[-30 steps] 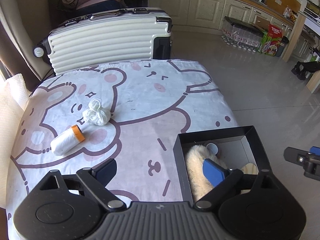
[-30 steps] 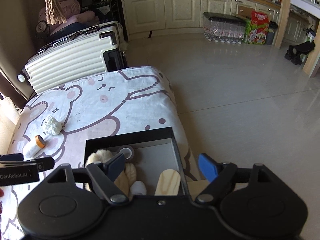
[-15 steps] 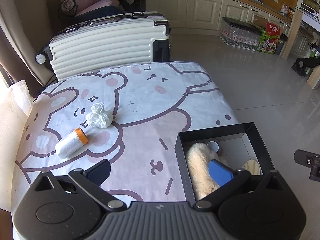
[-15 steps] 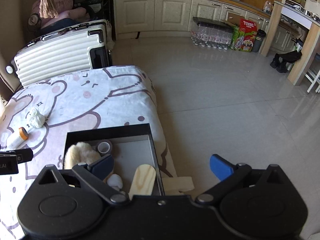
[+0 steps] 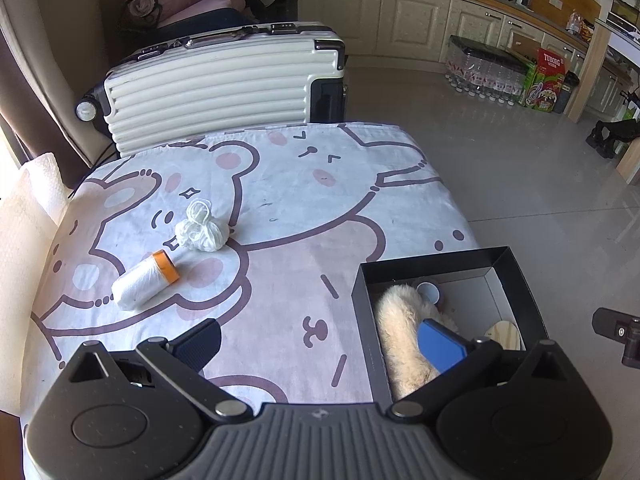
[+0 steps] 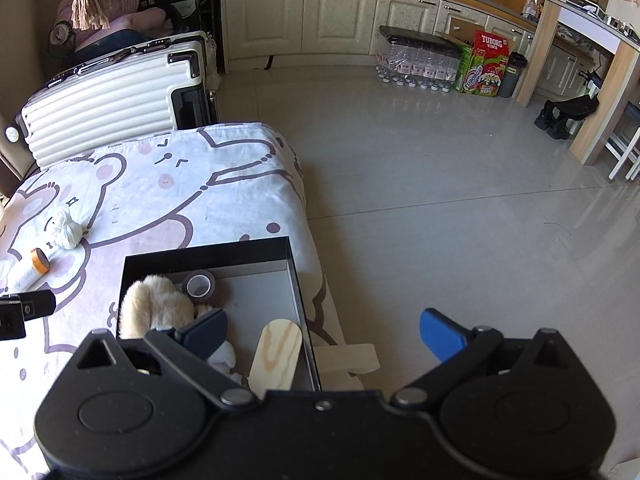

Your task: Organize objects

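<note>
Left gripper (image 5: 320, 340) and right gripper (image 6: 324, 328), both spread wide and empty, above the cloth-covered desk (image 5: 304, 200). Black box (image 5: 516, 276) at the desk's right edge contains fluffy toy (image 5: 396, 320), tape roll (image 6: 199, 285), wooden piece (image 6: 278, 350). Thread spool (image 5: 144, 282) and yarn ball (image 5: 202, 230) lie left of the box, well apart from it

1. Left gripper (image 5: 320, 344): fingers spread wide apart, nothing between them, held above the counter (image 5: 304, 200) with its bear-print cloth.
2. White thread spool (image 5: 144, 280) with an orange end lies on its side at the left of the cloth.
3. White yarn bundle (image 5: 202, 232) sits just beyond the spool, close beside it.
4. Black box (image 5: 440, 268) stands at the right edge, holding a cream fluffy item (image 5: 396, 320), a tape roll (image 5: 430, 292) and a wooden piece (image 5: 504, 334).
5. A white suitcase (image 5: 216, 84) stands behind the counter.
</note>
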`<state>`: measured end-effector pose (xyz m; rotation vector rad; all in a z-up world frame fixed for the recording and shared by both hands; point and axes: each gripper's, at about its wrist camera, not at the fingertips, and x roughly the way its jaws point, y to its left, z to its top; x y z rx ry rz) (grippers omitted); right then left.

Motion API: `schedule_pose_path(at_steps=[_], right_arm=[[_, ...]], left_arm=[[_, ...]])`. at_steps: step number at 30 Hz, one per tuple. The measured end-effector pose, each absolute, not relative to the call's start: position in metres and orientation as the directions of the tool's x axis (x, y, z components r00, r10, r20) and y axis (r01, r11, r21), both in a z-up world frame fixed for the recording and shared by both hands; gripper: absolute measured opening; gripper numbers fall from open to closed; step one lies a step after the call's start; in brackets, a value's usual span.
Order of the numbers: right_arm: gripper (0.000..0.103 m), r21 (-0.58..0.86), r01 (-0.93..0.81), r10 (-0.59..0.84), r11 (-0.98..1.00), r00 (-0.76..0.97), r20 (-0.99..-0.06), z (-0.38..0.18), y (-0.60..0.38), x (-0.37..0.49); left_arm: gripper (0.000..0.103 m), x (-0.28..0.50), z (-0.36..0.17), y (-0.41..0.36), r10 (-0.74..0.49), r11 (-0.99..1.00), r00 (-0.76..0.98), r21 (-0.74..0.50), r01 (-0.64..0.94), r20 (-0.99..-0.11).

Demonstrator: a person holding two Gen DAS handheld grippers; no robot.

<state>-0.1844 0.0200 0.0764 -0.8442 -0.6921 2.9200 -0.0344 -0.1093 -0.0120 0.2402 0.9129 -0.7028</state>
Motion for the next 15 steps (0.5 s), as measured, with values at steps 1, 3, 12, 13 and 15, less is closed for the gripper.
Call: schedule_pose_path(at_steps=[1, 3, 12, 13, 15], right_arm=[[0.103, -0.421, 0.098, 0.142, -0.902, -0.853, -0.502, 0.076, 0.020, -0.184], [0.103, -0.421, 0.097, 0.142, -0.902, -0.853, -0.502, 0.076, 0.019, -0.184], [0.103, -0.431, 0.103, 0.140, -0.896, -0.857, -0.496, 0.073, 0.009, -0.182], [0.103, -0.430, 0.107, 0.135, -0.897, -0.858, -0.495, 0.073, 0.006, -0.182], [0.103, -0.428, 0.115, 0.126, -0.897, -0.860, -0.495, 0.072, 0.001, -0.181]], left_arm=[[0.103, -0.034, -0.012, -0.109, -0.454, 0.755, 0.409, -0.098, 0.648, -0.791], [0.103, -0.034, -0.011, -0.107, -0.455, 0.756, 0.410, -0.099, 0.648, -0.790], [0.103, -0.027, -0.011, -0.096, -0.454, 0.767, 0.419, -0.106, 0.632, -0.787], [0.103, -0.025, -0.011, -0.093, -0.451, 0.771, 0.422, -0.105, 0.628, -0.786], [0.103, -0.022, -0.011, -0.088, -0.446, 0.778, 0.428, -0.104, 0.619, -0.786]])
